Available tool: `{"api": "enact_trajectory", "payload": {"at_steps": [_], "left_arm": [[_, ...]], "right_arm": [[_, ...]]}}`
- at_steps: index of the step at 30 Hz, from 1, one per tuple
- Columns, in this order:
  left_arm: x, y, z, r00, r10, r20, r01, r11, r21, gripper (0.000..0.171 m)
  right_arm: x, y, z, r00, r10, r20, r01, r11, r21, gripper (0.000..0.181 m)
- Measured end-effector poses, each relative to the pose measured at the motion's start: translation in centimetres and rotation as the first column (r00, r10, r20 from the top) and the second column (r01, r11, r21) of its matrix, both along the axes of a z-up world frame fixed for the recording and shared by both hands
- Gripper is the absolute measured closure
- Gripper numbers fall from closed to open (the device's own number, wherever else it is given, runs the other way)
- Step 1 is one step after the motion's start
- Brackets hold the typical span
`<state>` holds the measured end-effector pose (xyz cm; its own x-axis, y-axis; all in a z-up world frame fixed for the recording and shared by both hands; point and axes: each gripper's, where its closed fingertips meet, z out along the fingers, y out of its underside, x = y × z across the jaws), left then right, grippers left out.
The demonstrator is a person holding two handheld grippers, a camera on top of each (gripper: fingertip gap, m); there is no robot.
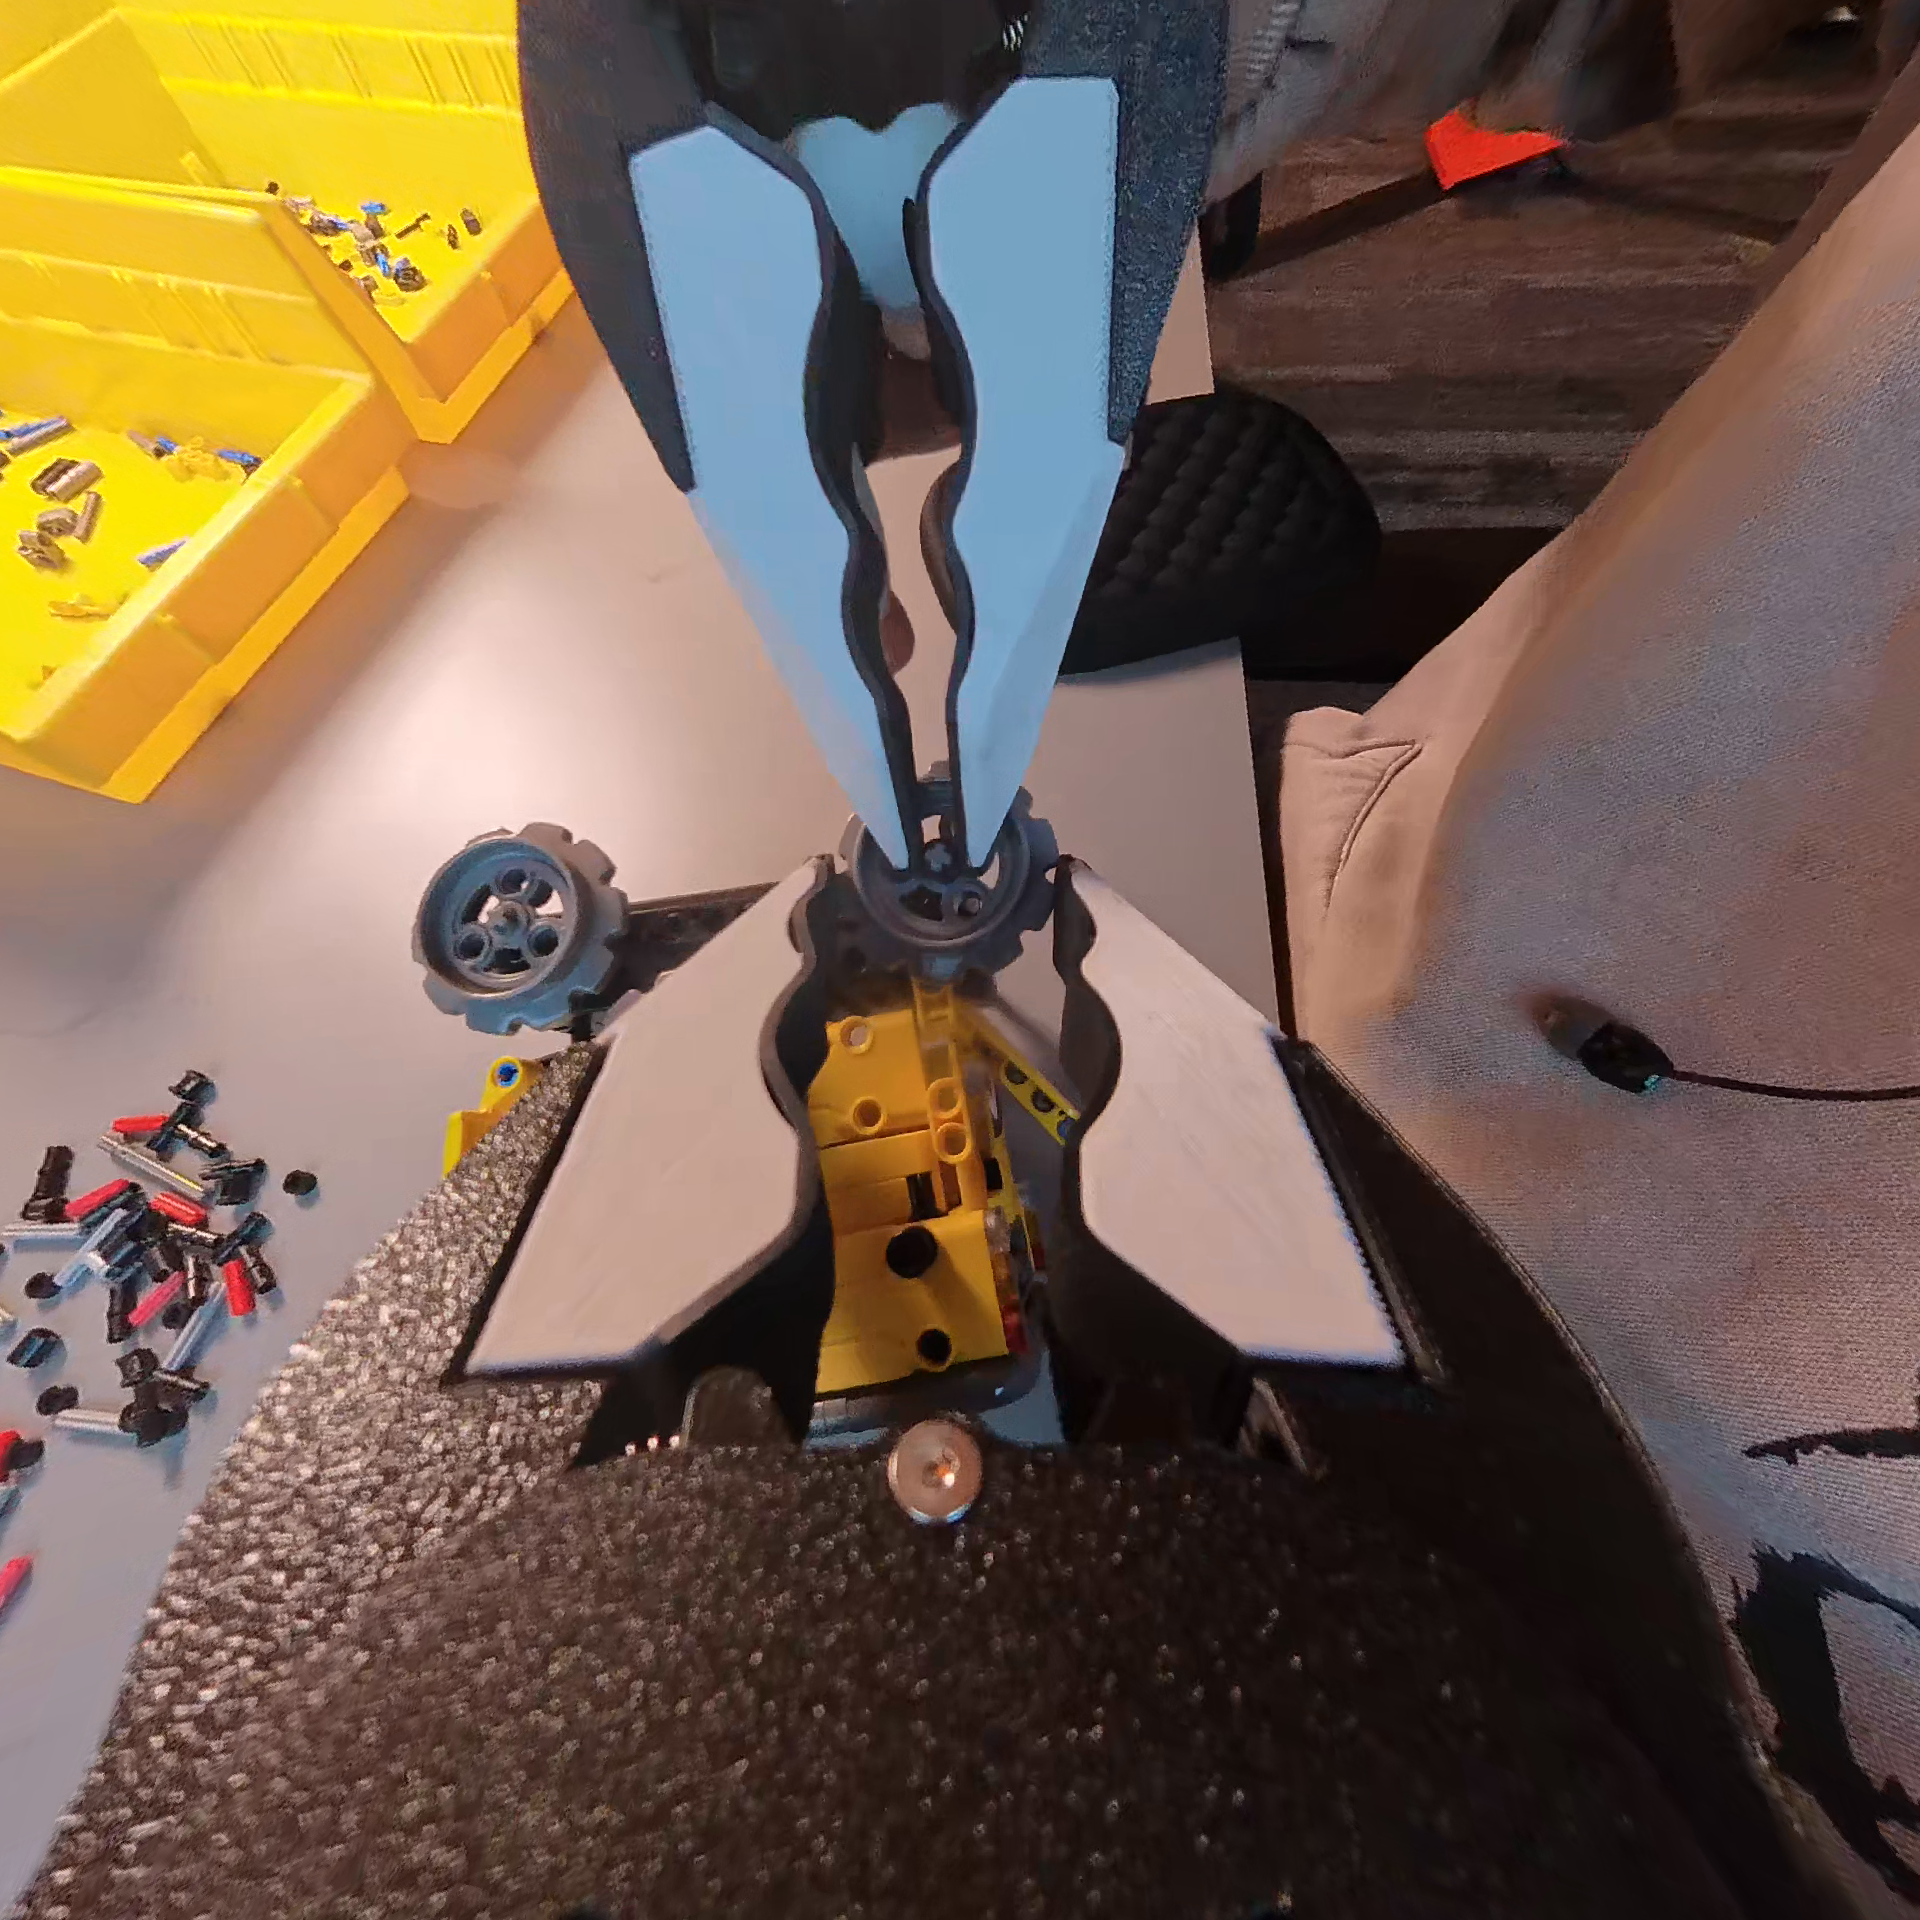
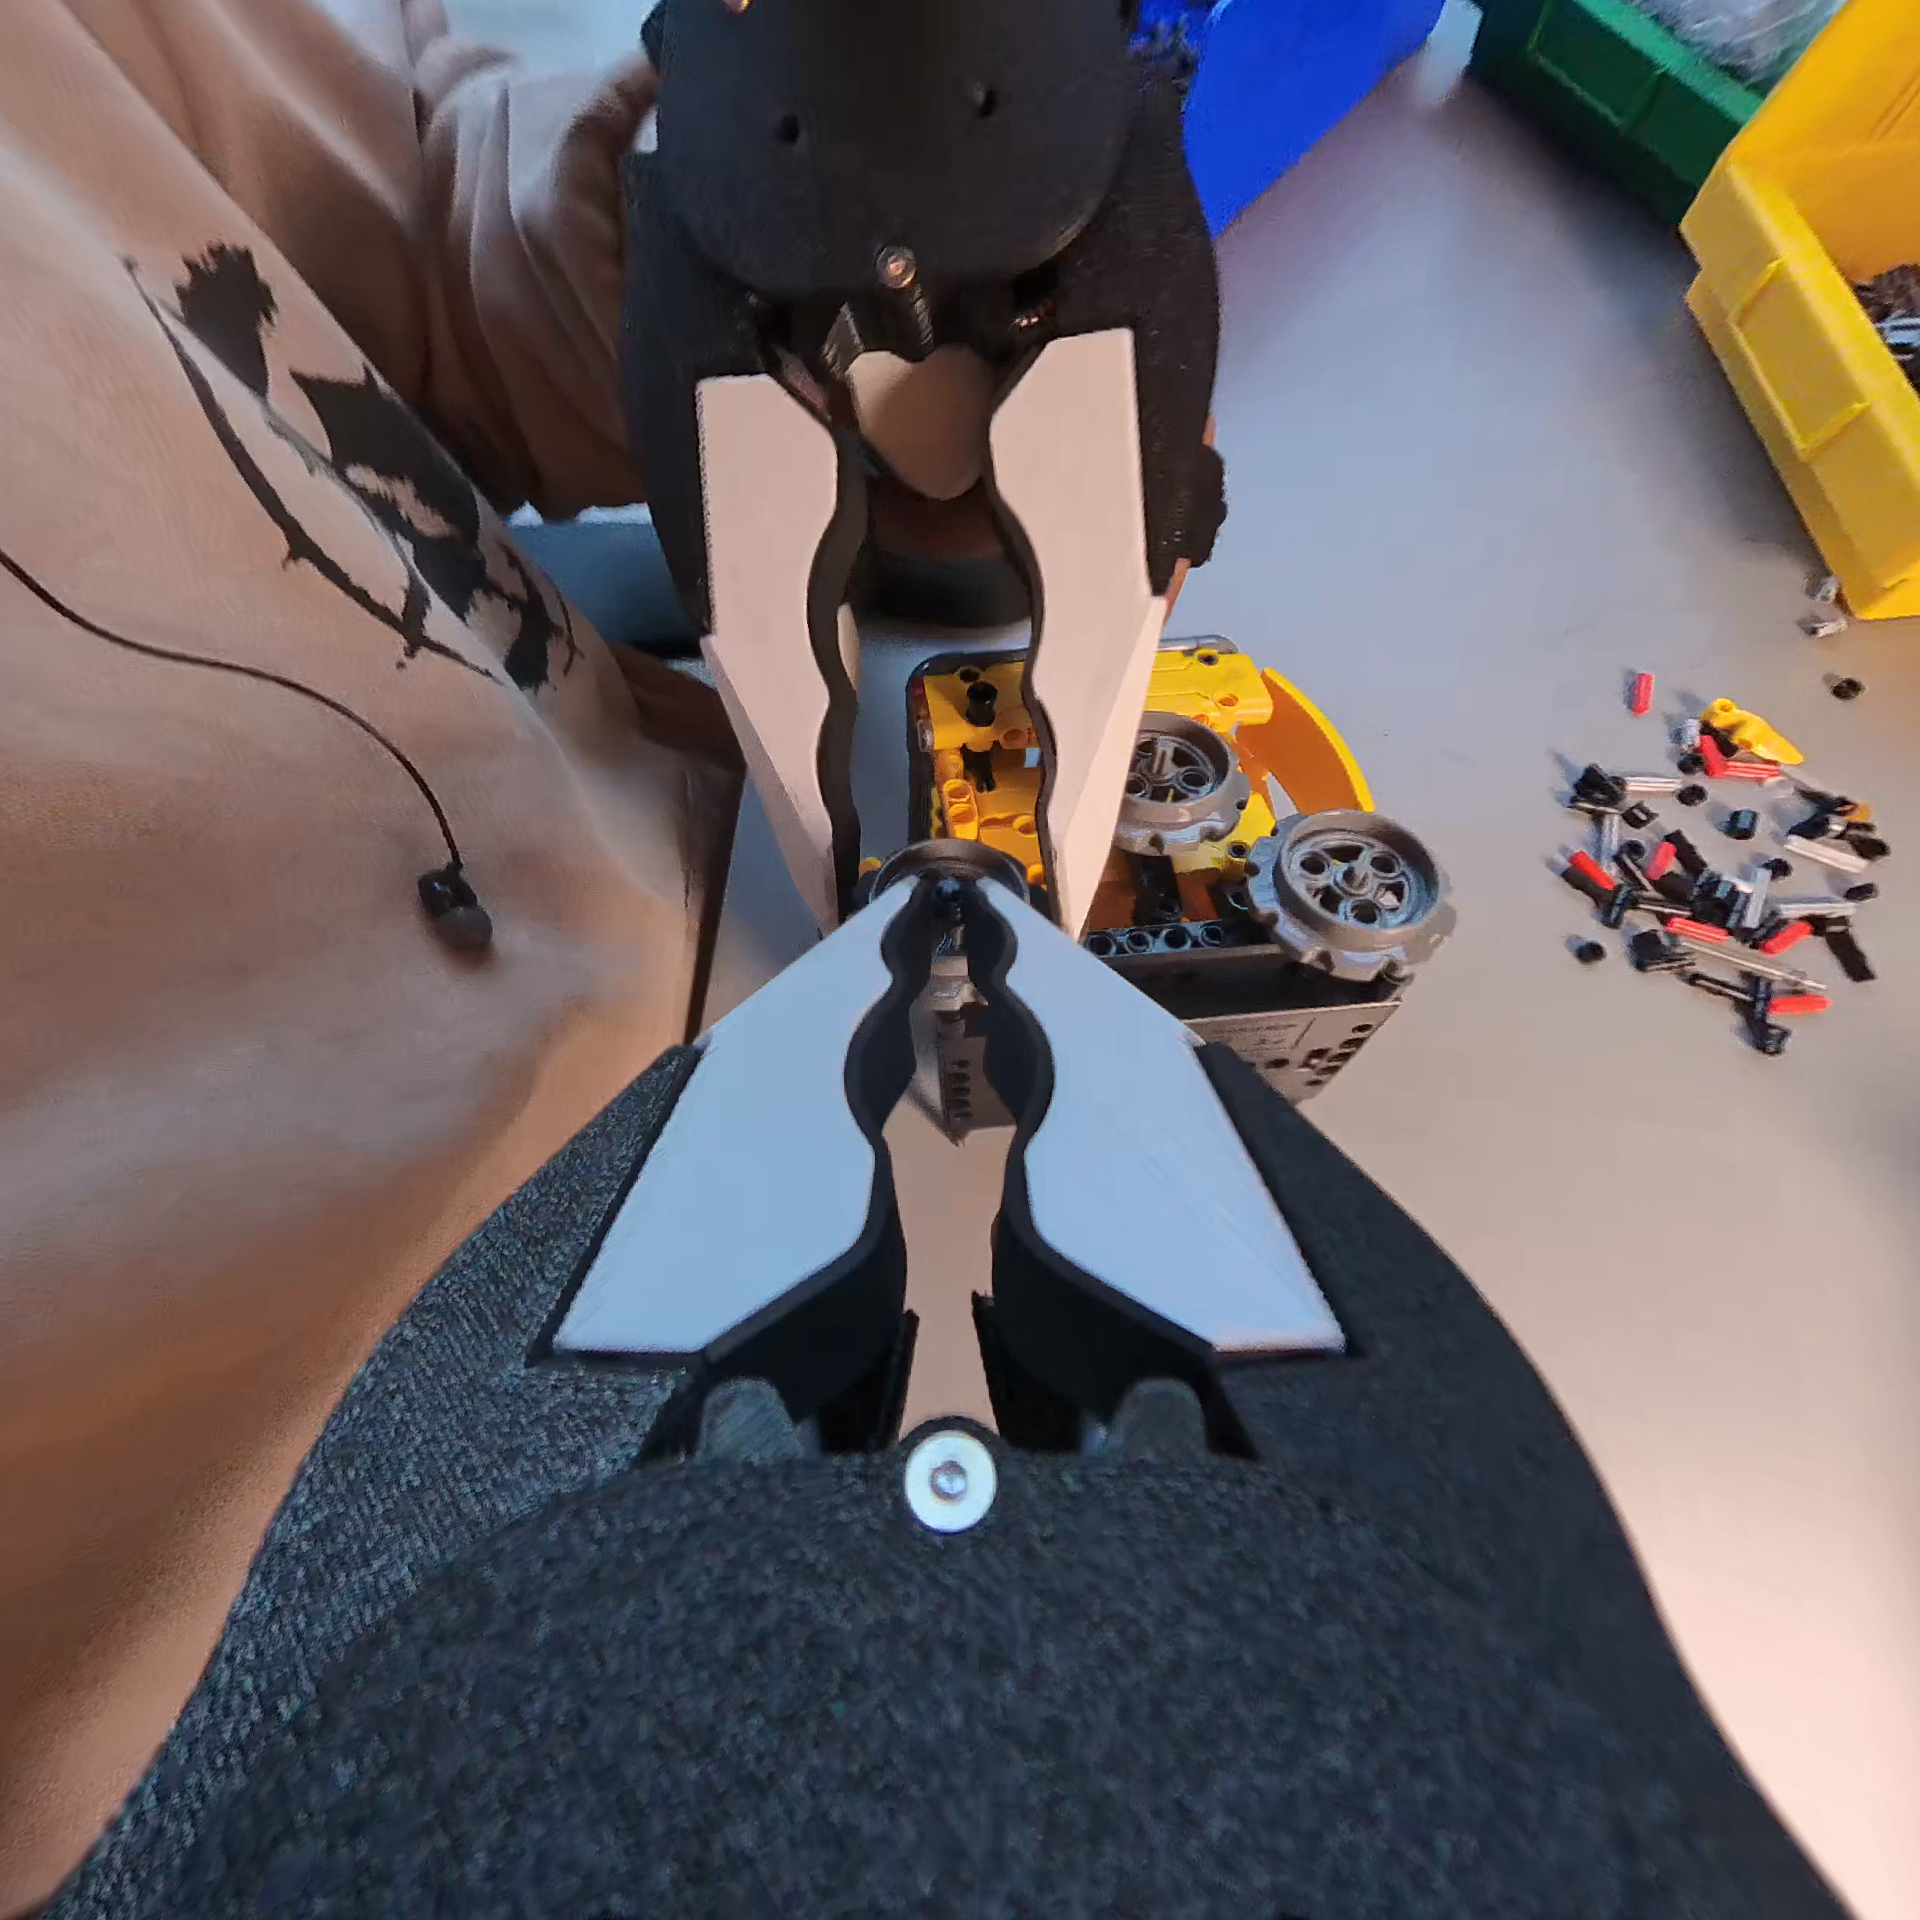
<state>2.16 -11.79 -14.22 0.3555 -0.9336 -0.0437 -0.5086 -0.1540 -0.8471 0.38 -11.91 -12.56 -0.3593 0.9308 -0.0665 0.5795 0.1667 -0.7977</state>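
1. The yellow brick model [image 1: 904, 1195] sits at the near edge of the worktop [image 1: 416, 727], close to your beige sweatshirt [image 1: 1558, 935]. Part of it is a grey block [image 2: 1299, 1039].
2. Your left hand-held gripper [image 1: 940, 873] straddles the yellow body. Its pads press on both sides, so it looks clamped on the model.
3. A grey wheel [image 1: 914, 930] sits at the model's far end, right between the left fingertips.
4. Your right hand-held gripper [image 2: 943, 896] comes in from the opposite side. Its tips are nearly together at that wheel's hub, pinched on a small black part [image 2: 948, 891]. You cannot tell from either view whether this is a separate pin or part of the hub.
5. Two more grey wheels already sit on the model: one at its corner [image 2: 1345, 894] and one further in [image 2: 1174, 779], beside a curved yellow panel [image 2: 1314, 748].
6. A loose pile of black, red and grey pins [image 2: 1714, 862] lies apart from the model on the worktop.
7. Further out stand yellow bins [image 1: 208, 623] with small parts, plus a blue bin [image 2: 1278, 104] and a green bin [image 2: 1621, 83].
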Motion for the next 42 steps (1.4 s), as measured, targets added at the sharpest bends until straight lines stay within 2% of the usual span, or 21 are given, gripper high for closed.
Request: {"api": "enact_trajectory", "payload": {"at_steps": [8, 9, 10, 12, 14, 18, 21, 23, 27, 30, 34, 38, 42], "left_arm": [[-0.1, -0.2, -0.2, 1.000, -0.011, -0.013, 0.011, 1.000, -0.001, 0.130], [0.2, -0.3, -0.3, 1.000, -0.021, -0.017, 0.021, 1.000, -0.001, 0.131], [0.6, -0.3, -0.3, 1.000, -0.023, -0.019, 0.023, 1.000, 0.018, 0.130], [0.5, 0.2, -0.3, 0.999, 0.001, -0.051, 0.000, 0.999, 0.039, 0.130], [0.4, 0.4, -0.3, 0.999, 0.007, -0.038, -0.006, 1.000, 0.021, 0.130], [0.6, 0.3, -0.2, 1.000, 0.007, 0.003, -0.007, 1.000, 0.025, 0.130], [0.6, 0.0, 0.4, 0.997, -0.009, 0.075, 0.007, 1.000, 0.027, 0.129], [0.1, -0.2, 1.6, 0.987, -0.001, 0.160, -0.002, 1.000, 0.019, 0.126], [-3.6, 0.5, 3.0, 0.962, 0.134, 0.240, -0.150, 0.988, 0.048, 0.122], [-6.9, 0.9, 2.5, 0.925, 0.257, 0.280, -0.272, 0.962, 0.016, 0.122], [-9.9, 0.6, 0.6, 0.871, 0.364, 0.331, -0.358, 0.930, -0.081, 0.121], [-11.1, 0.3, -0.3, 0.845, 0.396, 0.360, -0.376, 0.918, -0.126, 0.121], [-10.7, 0.4, -0.5, 0.851, 0.368, 0.374, -0.337, 0.930, -0.148, 0.115]], "right_arm": [[-0.3, -0.2, 0.5, 0.987, -0.085, -0.134, 0.062, 0.984, -0.164, 0.179], [-0.7, -0.5, 2.7, 0.971, -0.104, -0.217, 0.044, 0.963, -0.267, 0.179], [-1.0, -0.4, 5.1, 0.952, -0.120, -0.281, 0.027, 0.950, -0.312, 0.179], [-1.4, 0.6, 7.3, 0.932, -0.092, -0.350, 0.056, 0.992, -0.112, 0.179], [-1.3, 1.9, 8.8, 0.922, -0.121, -0.368, 0.085, 0.990, -0.112, 0.179], [-1.7, 4.5, 8.7, 0.912, -0.185, -0.366, 0.149, 0.981, -0.123, 0.178], [-3.6, 8.4, 7.1, 0.905, -0.257, -0.340, 0.232, 0.966, -0.111, 0.177], [-5.4, 11.7, 5.0, 0.907, -0.298, -0.297, 0.285, 0.955, -0.086, 0.177], [-9.7, 17.1, -1.0, 0.923, -0.335, -0.188, 0.337, 0.941, -0.019, 0.177], [-12.5, 19.7, -5.6, 0.935, -0.343, -0.085, 0.345, 0.939, 0.005, 0.176], [-14.7, 21.7, -10.3, 0.939, -0.342, 0.039, 0.341, 0.939, 0.047, 0.177], [-15.4, 21.7, -11.7, 0.942, -0.321, 0.094, 0.316, 0.946, 0.069, 0.174], [-15.7, 21.7, -10.6, 0.946, -0.316, 0.069, 0.311, 0.947, 0.074, 0.167]]}}
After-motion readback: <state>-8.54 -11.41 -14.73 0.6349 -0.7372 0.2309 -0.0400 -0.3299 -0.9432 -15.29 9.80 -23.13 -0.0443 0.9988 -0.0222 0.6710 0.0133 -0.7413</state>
